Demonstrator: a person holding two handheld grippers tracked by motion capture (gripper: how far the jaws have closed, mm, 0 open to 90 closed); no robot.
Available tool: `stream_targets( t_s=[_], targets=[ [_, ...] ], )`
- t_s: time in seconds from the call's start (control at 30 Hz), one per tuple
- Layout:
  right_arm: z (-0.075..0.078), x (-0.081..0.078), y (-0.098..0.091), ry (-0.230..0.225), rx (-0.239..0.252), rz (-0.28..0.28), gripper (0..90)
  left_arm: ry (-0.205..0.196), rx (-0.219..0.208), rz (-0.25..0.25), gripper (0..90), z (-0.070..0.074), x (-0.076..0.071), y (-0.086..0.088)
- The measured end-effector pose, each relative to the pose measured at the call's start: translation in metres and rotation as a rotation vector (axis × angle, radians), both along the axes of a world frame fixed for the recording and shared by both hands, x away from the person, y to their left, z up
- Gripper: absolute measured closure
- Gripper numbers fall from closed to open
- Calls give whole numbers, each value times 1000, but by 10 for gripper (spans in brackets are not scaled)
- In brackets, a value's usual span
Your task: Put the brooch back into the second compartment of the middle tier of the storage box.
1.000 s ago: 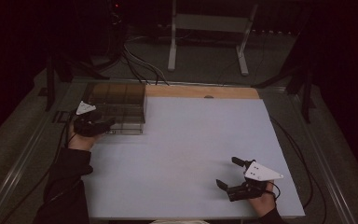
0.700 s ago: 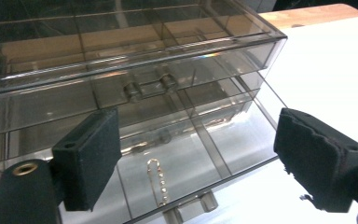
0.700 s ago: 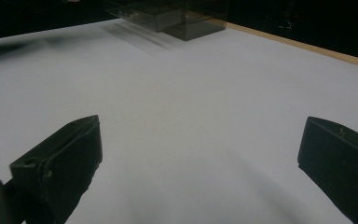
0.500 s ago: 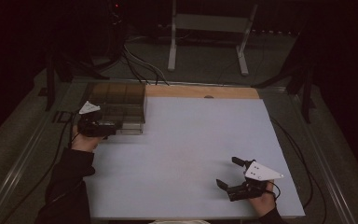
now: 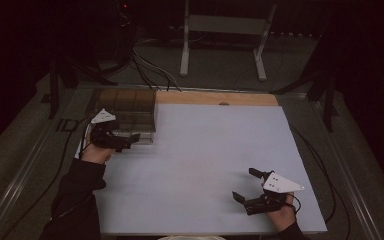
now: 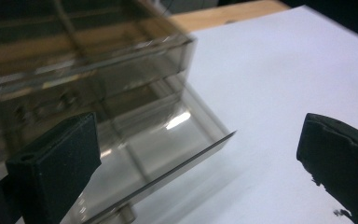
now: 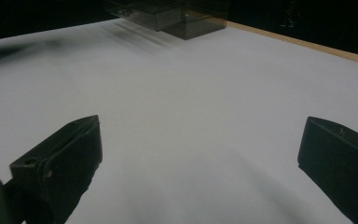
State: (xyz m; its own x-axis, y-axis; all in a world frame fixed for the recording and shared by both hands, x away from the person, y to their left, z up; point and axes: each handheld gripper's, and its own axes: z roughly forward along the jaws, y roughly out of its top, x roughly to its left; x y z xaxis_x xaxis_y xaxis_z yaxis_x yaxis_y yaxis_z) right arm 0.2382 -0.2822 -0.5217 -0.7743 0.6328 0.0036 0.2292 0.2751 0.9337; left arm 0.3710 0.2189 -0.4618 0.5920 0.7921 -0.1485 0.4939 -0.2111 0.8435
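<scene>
Shifted slightly since the earlier frames: left gripper [image 5: 130, 139], nudged a little nearer the front of the smoky clear drawer box [image 5: 125, 111], with the right gripper [image 5: 246, 185] unmoved near the table's near right corner. Seen from the high view, a white sheet [image 5: 205, 150] covering most of the table, a strip of bare wood [image 5: 215, 98] along the far edge, the box at the far left corner. Left hand [image 5: 96, 152] in a dark sleeve [image 5: 75, 200] reaching in from the lower left, gripper just at the box's front face, grey three-cornered plate [image 5: 103, 117] on top. From the left gripper view, fingers [image 6: 56, 168] spread wide apart, nothing between them; one finger low left over the box, the other low right over the white sheet. Lower drawer [image 6: 168, 149] pulled partly out of the box, its clear front panel tilted across the frame, a small round knob [image 6: 123, 215] just visible at the bottom edge. Whether the finger touches the drawer: cannot tell. Right gripper resting low over the sheet, well apart from the box, its own grey plate [image 5: 281, 183] on top. From the right gripper view, fingers [image 7: 60, 163] likewise wide apart, holding nothing, bare white sheet ahead, the box [image 7: 177, 16] far off at the top. Dark floor with cables [image 5: 150, 70] and a white metal stand [image 5: 225, 30] beyond the table.
</scene>
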Motion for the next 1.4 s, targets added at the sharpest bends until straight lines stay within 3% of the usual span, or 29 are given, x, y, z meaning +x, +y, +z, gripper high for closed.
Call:
stream_targets(
  t_s=[0.17, 0.3, 0.53, 0.7, 0.87, 1.07, 1.2, 1.4],
  targets=[
    [0, 0, 0, 0, 0, -1, 0, -34, -48, -75, 6, 8, -6, -6],
    [1, -1, 0, -2, 0, 0, 0, -35, -45, -121, 5, 11, -10, -14],
    [3, -3, 4, -9, -8, 3, 0, -28, -52, -167, 5, 15, -18, -23],
    [2, -2, 5, -3, -11, 4, 0, -28, -78, -186, 6, 16, -23, -27],
    [1, -1, 5, -3, -8, 6, 0, -24, -81, -197, 6, 11, -28, -33],
    [1, -1, 4, -2, -6, 7, 0, -14, -94, -247, 6, 1, -34, -42],
    [1, -1, 4, 0, -4, 7, 0, -9, -79, -275, 6, -9, -39, -46],
    [1, -1, 5, 2, -8, 4, 0, -31, -82, -292, 6, -20, -47, -43]
  ],
)
